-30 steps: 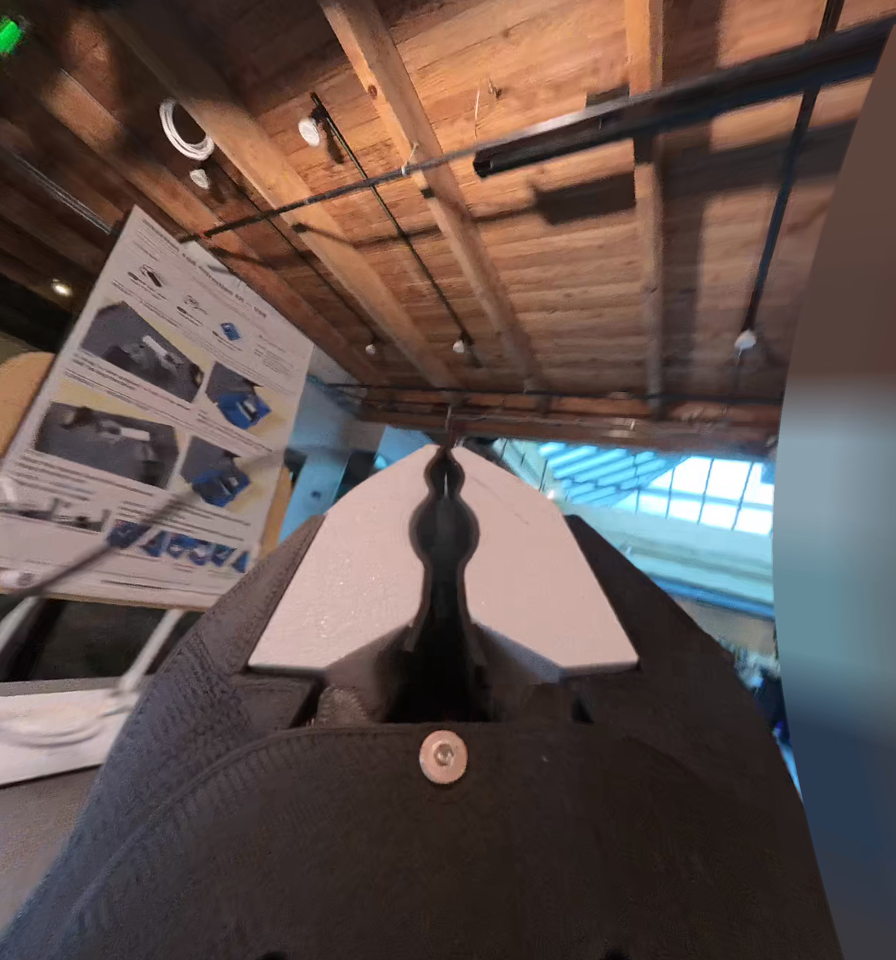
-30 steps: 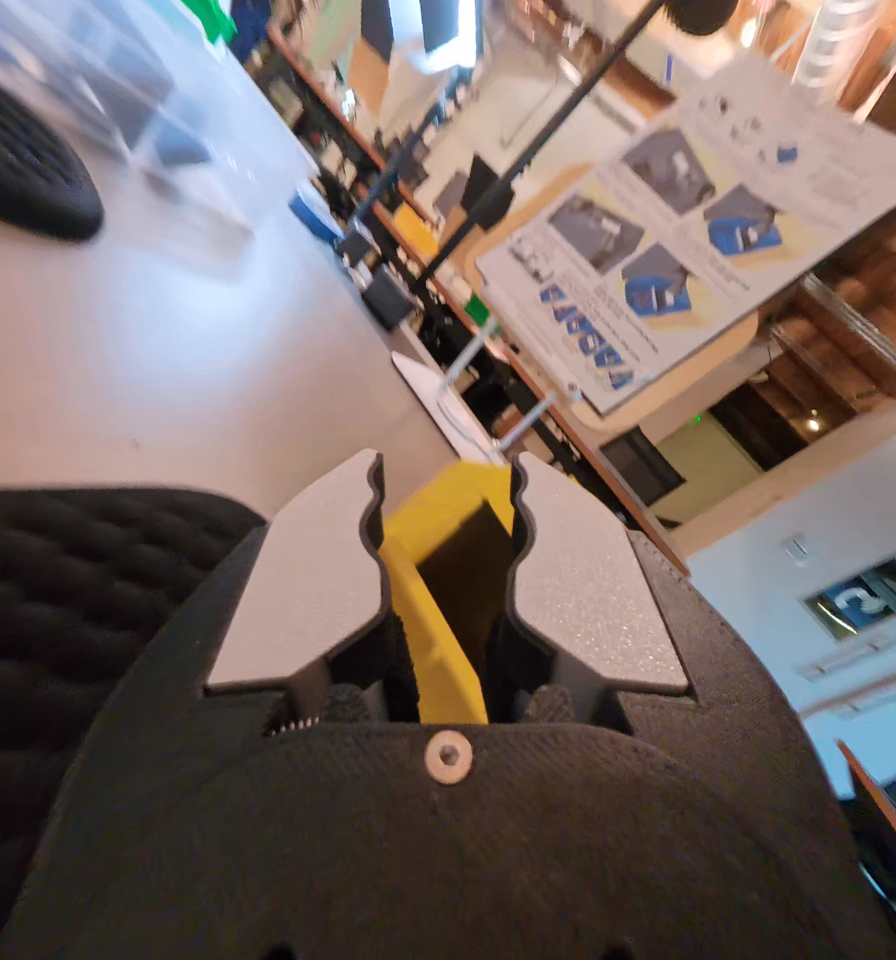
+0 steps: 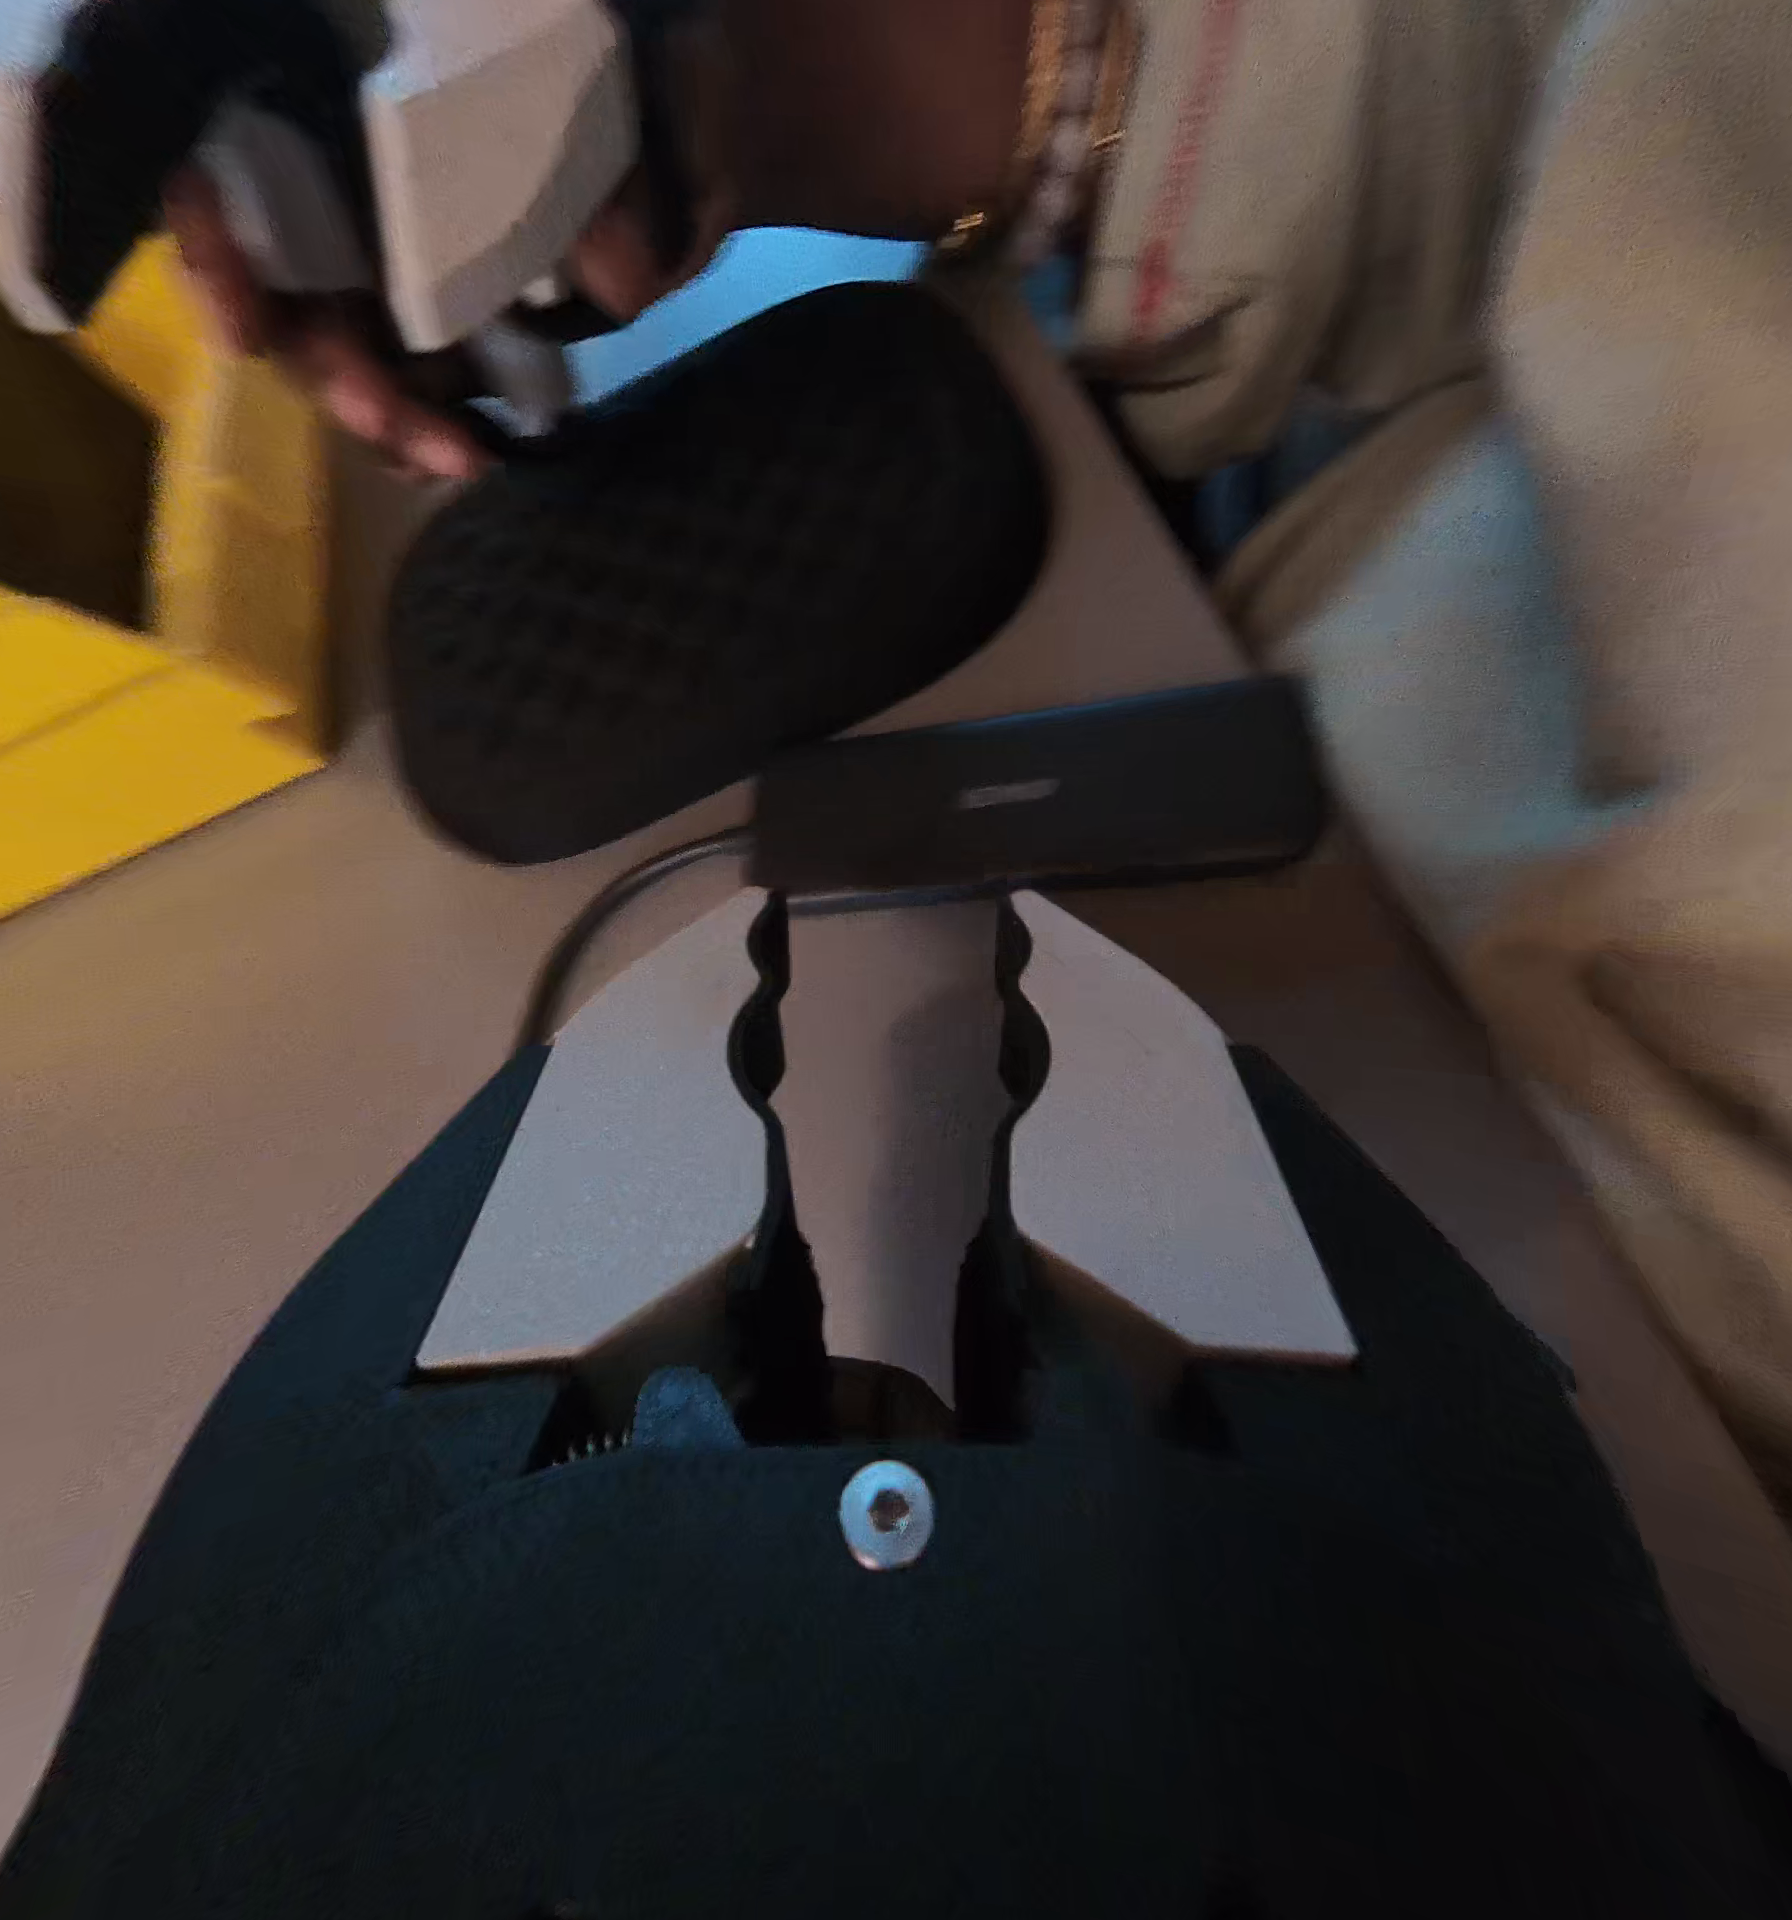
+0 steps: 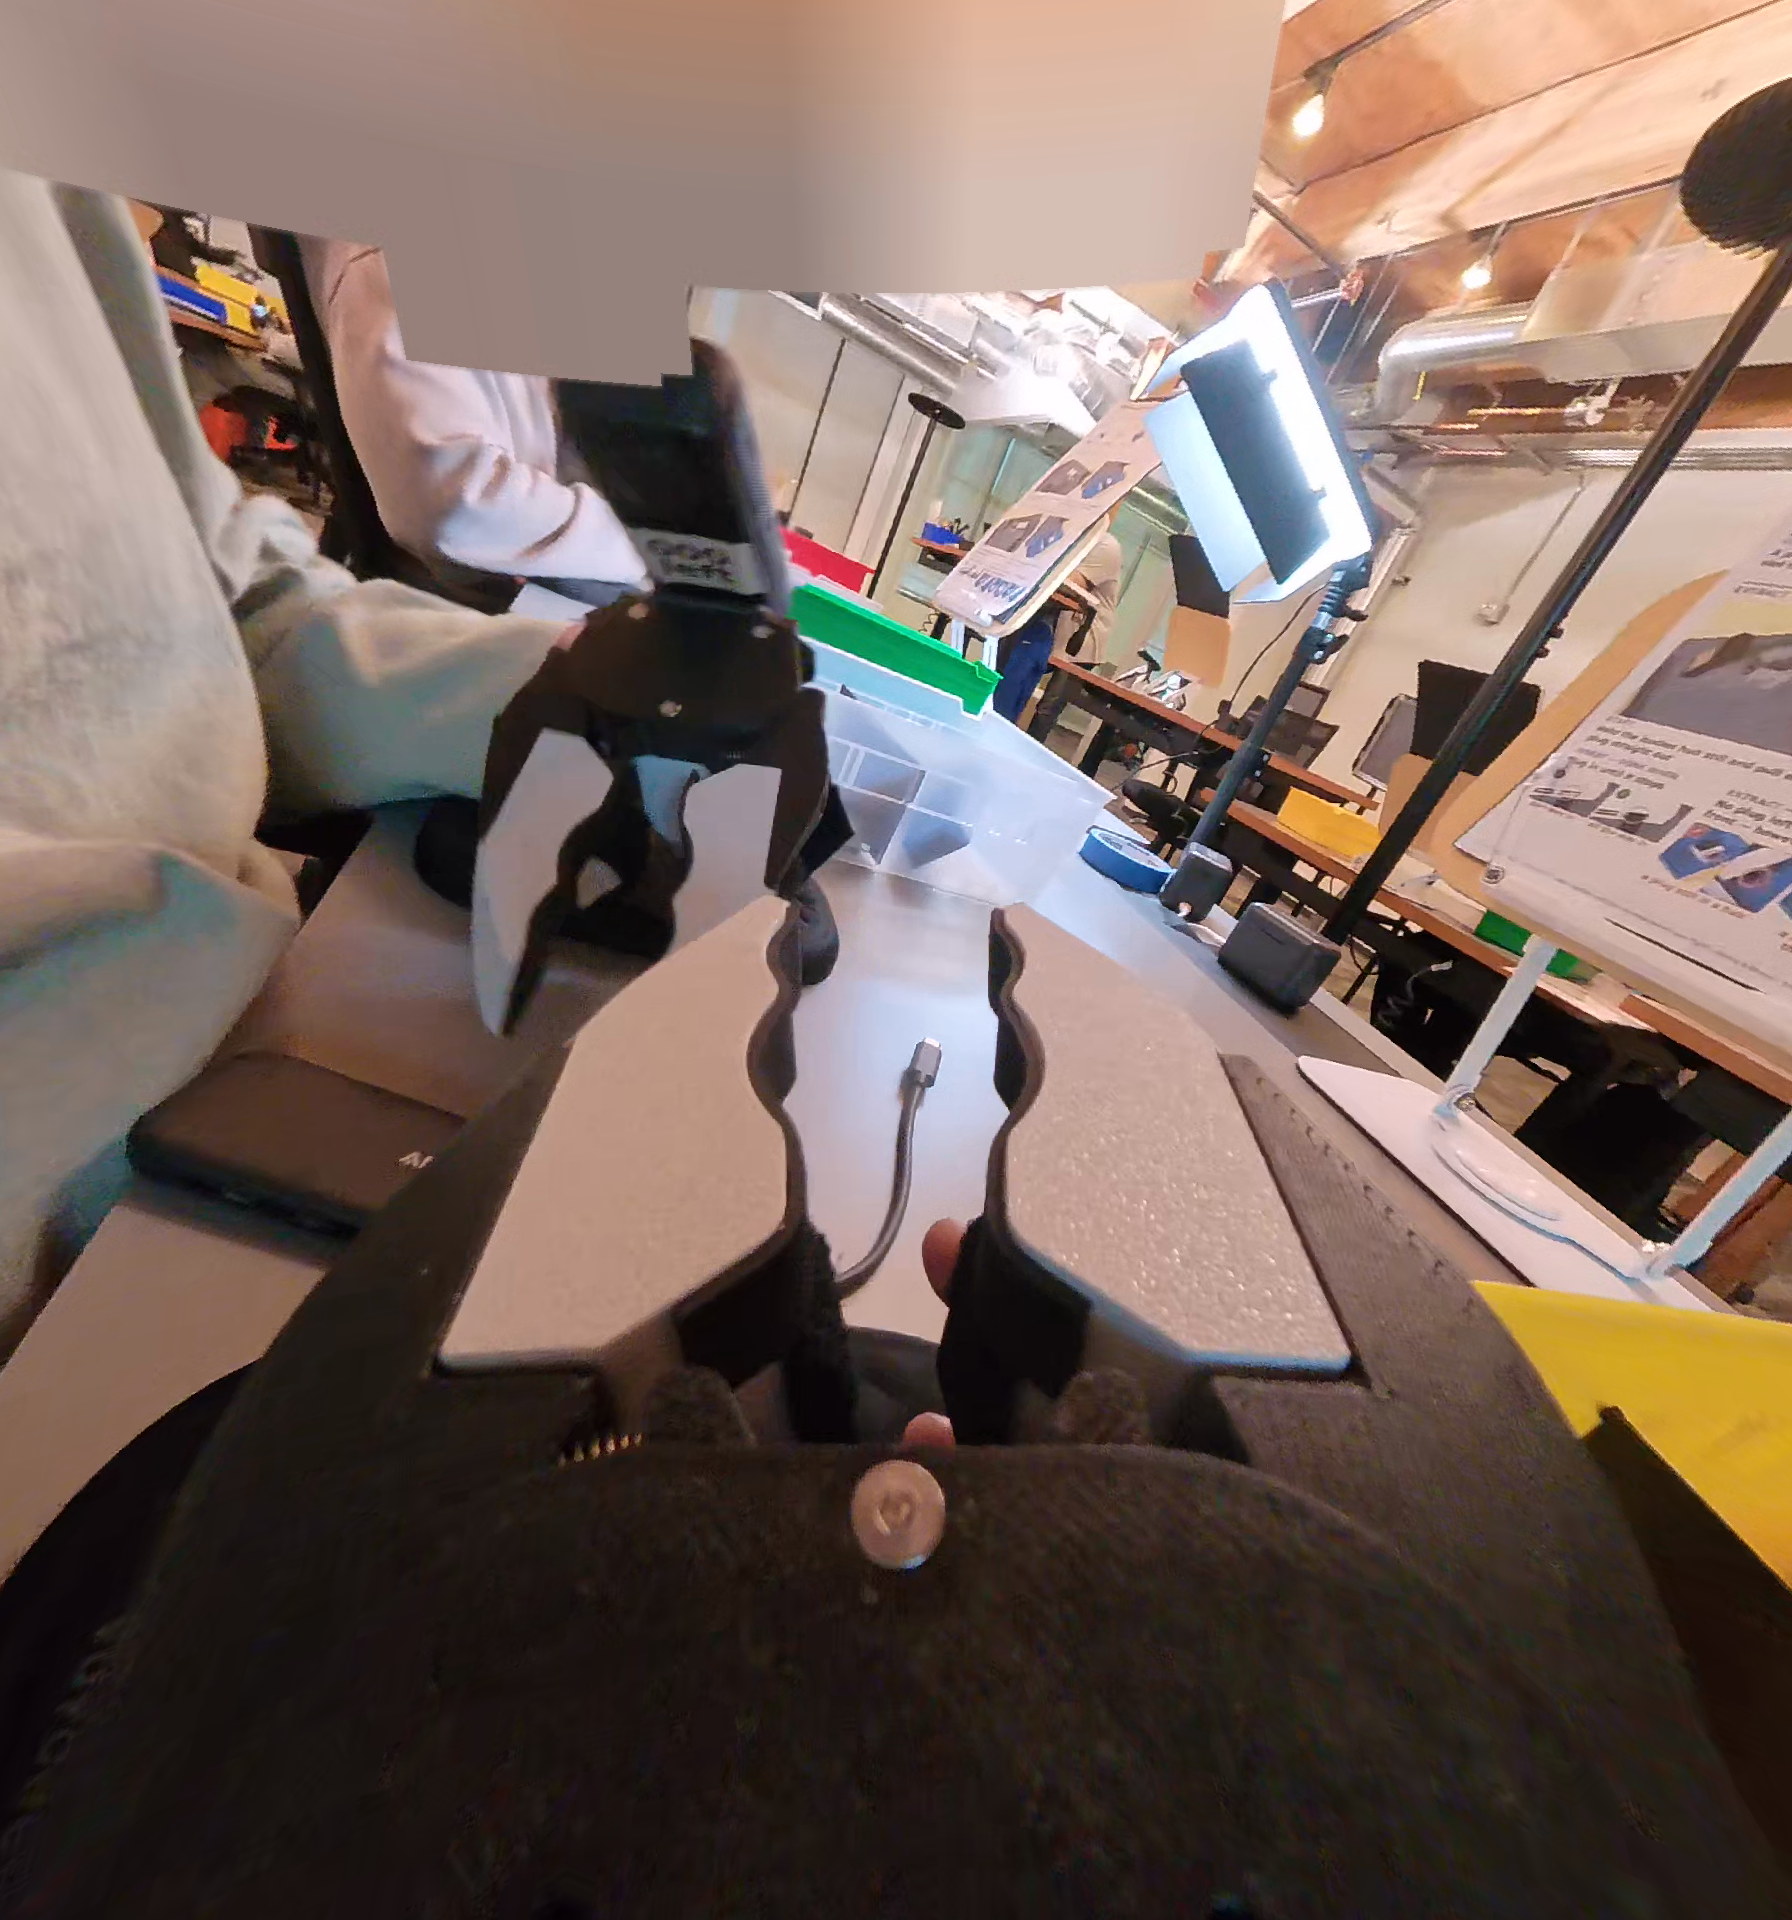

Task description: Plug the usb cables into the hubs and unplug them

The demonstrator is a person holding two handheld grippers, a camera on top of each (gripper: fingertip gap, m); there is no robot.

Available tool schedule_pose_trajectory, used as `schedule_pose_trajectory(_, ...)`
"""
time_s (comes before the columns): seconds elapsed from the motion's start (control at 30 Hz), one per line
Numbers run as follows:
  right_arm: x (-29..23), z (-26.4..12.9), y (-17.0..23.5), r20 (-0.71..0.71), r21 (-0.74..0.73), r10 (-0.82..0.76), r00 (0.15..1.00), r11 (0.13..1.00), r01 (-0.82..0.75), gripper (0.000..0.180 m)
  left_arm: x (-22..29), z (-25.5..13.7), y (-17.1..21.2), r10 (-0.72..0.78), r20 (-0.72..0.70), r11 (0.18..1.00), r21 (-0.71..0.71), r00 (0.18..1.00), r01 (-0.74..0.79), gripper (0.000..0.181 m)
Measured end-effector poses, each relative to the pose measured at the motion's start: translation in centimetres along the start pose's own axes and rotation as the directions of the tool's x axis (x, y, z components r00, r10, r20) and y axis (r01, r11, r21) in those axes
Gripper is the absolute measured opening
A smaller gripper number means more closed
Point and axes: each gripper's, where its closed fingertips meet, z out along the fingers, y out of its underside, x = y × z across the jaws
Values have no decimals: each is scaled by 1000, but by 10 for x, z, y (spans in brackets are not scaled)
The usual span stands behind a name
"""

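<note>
Left wrist view, left claw (image 3: 887, 925) parted, empty, tips just short of black hub (image 3: 1037, 795) on table (image 3: 196, 1091); right claw (image 4: 890, 935) parted, empty, over grey cable plug (image 4: 923, 1062).

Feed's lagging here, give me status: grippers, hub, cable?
Left gripper open, empty, facing black hub. Right gripper open; loose cable plug between its fingers. Nothing plugged.
</note>
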Motion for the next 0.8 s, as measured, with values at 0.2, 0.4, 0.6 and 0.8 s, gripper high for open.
schedule_pose_trajectory(0.2, -39, -9, 5, 243, -139, 88, 966, 989, -55, 36, 20, -5, -10, 1, -133, 1000, 15, 991, 1, 40)
schedule_pose_trajectory(0.4, -63, -21, 41, 308, -478, 172, 936, 878, -4, 51, 9, -11, -5, -90, 142, 995, 51, 986, 83, 36)
schedule_pose_trajectory(0.6, -80, -23, 80, 265, -743, 339, 903, 668, -33, 72, -5, -13, -2, -404, 237, 913, 54, 883, 404, 41)
schedule_pose_trajectory(0.8, -87, -21, 93, 253, -816, 342, 905, 578, 10, 79, 4, 5, 10, -459, 227, 874, -56, 859, 482, 57)
